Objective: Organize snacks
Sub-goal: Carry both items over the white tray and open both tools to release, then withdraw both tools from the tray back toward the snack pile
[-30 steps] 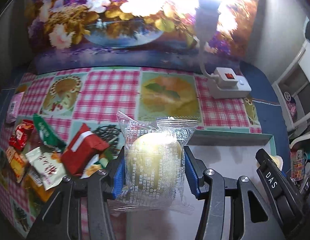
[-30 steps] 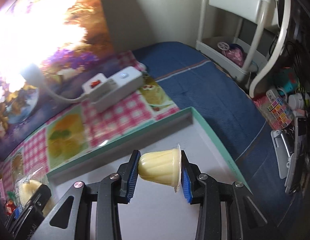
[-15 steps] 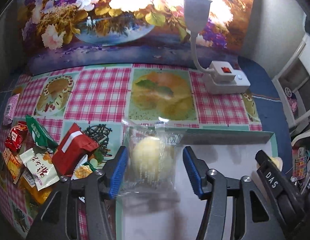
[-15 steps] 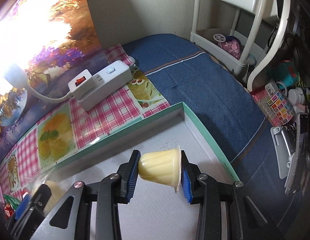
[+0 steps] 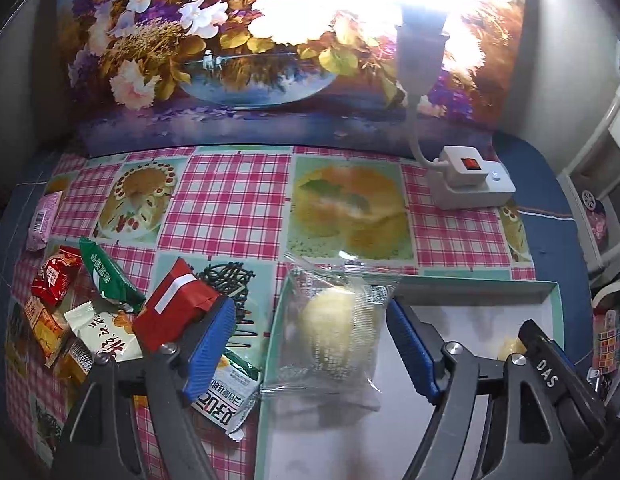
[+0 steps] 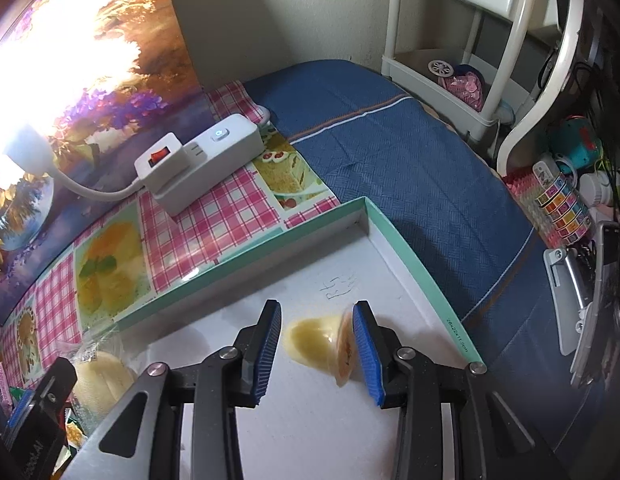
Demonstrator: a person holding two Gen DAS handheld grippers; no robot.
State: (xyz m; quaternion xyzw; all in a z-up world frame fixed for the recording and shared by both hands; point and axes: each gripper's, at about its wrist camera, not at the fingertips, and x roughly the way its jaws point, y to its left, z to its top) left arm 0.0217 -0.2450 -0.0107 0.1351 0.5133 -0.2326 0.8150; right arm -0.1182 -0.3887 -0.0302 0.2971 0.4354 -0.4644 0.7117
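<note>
Early going, well short of finished. Already in the tray (image 5: 470, 286): one wrapped bun (image 5: 334, 328), flat at the near left corner, between the left gripper (image 5: 310, 308) jaws, just spread wide and off it; one jelly cup (image 6: 318, 340), on its side near the right wall, between the right gripper (image 6: 316, 312) jaws, narrower, seemingly loose. Still to move from the desk (image 5: 230, 200): a pile of packets (image 5: 110, 320), roughly eight, overlapping.

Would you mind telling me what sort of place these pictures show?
Probably a lived-in home room, not a lab: a pink checked oilcloth with food pictures covers the table, a large flower painting leans behind it, and a white plastic storage rack holds household clutter.
</note>
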